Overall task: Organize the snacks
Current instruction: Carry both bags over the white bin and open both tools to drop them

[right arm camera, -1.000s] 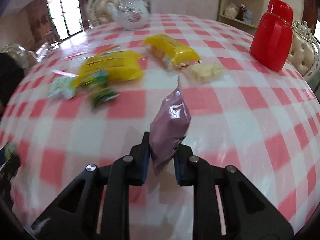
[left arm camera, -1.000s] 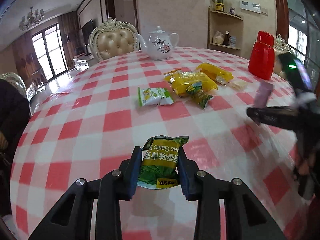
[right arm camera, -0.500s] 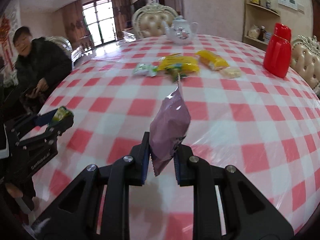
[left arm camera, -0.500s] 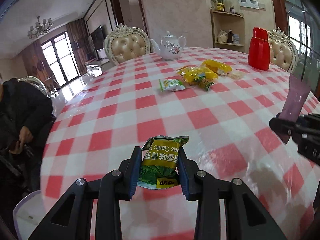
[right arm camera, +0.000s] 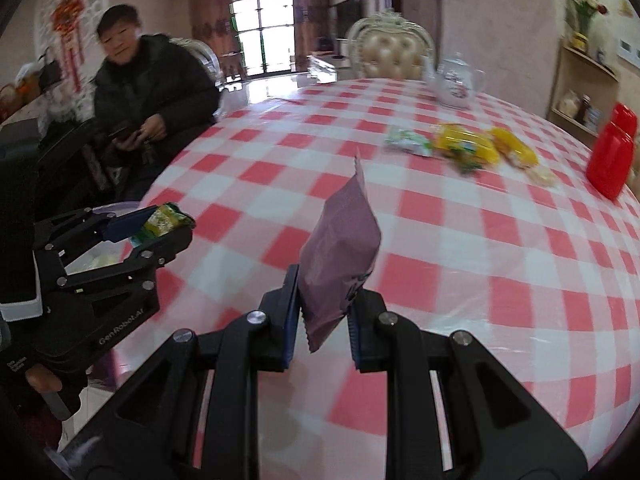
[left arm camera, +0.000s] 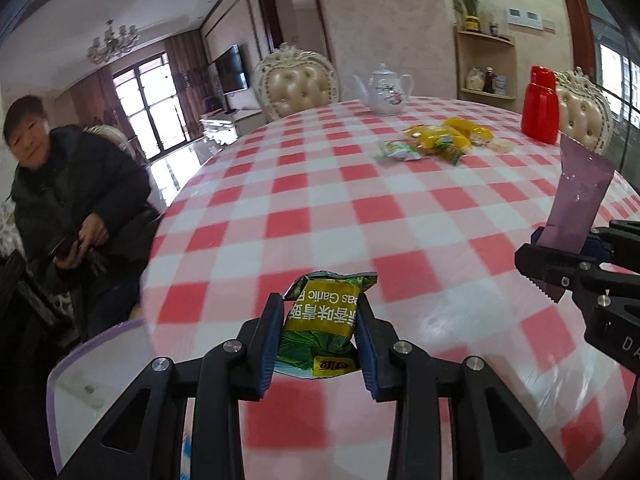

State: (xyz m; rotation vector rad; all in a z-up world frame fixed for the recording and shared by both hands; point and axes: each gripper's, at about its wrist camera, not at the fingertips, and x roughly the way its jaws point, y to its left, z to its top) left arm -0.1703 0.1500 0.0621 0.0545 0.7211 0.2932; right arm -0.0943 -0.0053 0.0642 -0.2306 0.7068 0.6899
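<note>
The left gripper pinches a green snack packet at lower centre; the right gripper pinches a purple packet. Both appear mid-carry toward the white bin at lower left. The next move calls for positioning over it, then releasing.

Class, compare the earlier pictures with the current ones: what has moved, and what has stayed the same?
Both grippers have pulled back from the snack pile toward the table's near edge, beside a white bin. The left gripper still clamps the green pea packet; the right gripper still clamps the purple packet. Nothing was released. The pile, teapot and red flask have not shifted.
</note>
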